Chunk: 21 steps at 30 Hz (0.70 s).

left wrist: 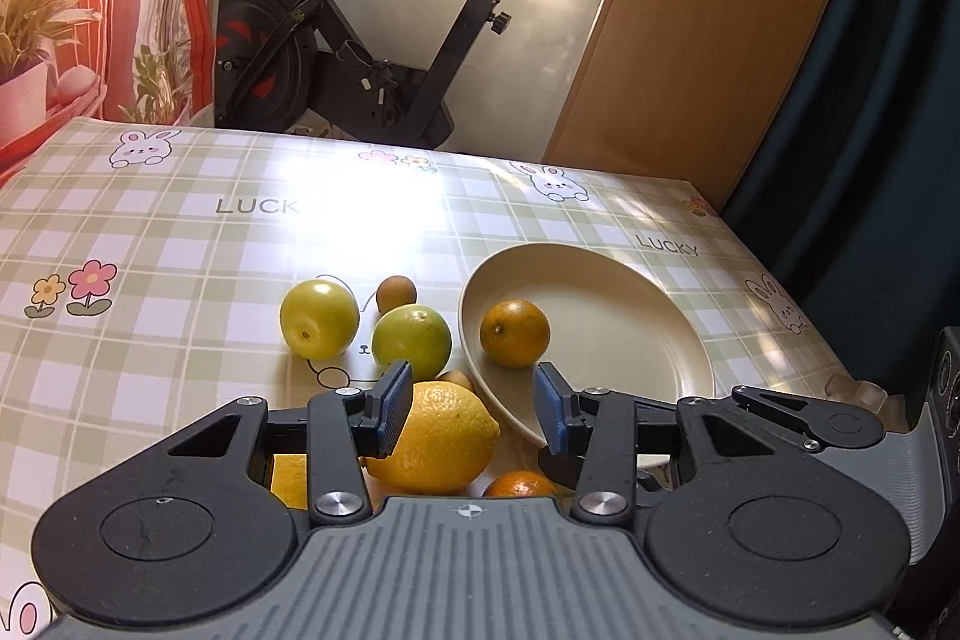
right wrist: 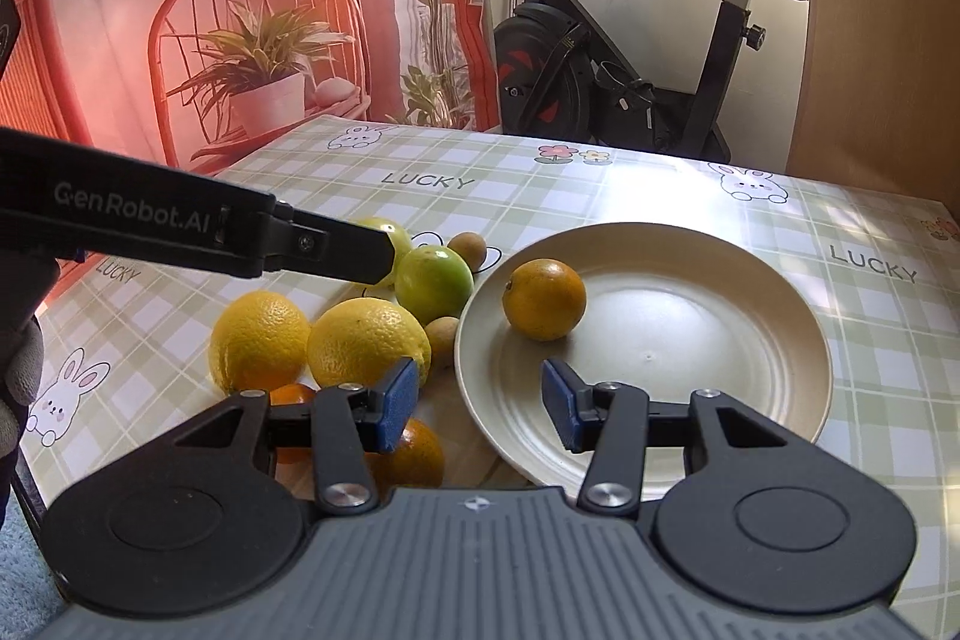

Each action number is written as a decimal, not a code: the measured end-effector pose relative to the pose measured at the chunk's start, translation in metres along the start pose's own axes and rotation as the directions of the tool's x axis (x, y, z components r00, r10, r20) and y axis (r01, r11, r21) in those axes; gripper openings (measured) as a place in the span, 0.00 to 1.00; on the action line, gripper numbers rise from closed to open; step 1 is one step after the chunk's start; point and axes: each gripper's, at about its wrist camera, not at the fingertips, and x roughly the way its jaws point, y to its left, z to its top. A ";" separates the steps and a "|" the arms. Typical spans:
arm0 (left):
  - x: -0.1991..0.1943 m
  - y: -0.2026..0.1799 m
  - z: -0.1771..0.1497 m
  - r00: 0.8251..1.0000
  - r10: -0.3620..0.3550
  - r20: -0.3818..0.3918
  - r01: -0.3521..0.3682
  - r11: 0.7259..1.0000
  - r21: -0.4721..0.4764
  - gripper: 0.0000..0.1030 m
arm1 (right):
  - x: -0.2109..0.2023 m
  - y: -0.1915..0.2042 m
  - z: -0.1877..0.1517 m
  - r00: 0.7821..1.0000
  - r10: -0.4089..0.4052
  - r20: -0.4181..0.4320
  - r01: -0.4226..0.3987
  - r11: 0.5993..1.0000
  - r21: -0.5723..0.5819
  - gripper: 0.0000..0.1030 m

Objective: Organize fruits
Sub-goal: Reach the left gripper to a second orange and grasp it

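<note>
One orange [right wrist: 543, 300] sits at the left of the cream plate [right wrist: 750, 400]; lemons [right wrist: 366, 343], limes [right wrist: 433, 284] and small brown fruits [right wrist: 468, 249] cluster just left on the desk [right wrist: 870, 328].

Plate [right wrist: 750, 340] mostly bare (one orange [right wrist: 543, 300]), fruits [right wrist: 366, 340] crowd left.

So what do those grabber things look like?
Each gripper, left and right, has black arms with silver bolts, a ribbed grey body and two fingers with blue pads. The left one's side says GenRobot.AI in white. The person's hand wears a grey glove.
</note>
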 end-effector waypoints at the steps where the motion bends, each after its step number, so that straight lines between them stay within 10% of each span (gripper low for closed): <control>1: -0.001 0.000 -0.002 1.000 -0.001 -0.004 0.001 1.000 0.001 0.45 | -0.002 0.002 -0.001 1.000 0.003 0.002 -0.003 1.000 -0.003 0.48; 21: 0.011 -0.002 -0.030 0.989 -0.078 -0.123 0.079 0.997 0.003 0.45 | 0.001 0.022 -0.023 0.995 0.062 -0.084 -0.066 0.997 -0.047 0.47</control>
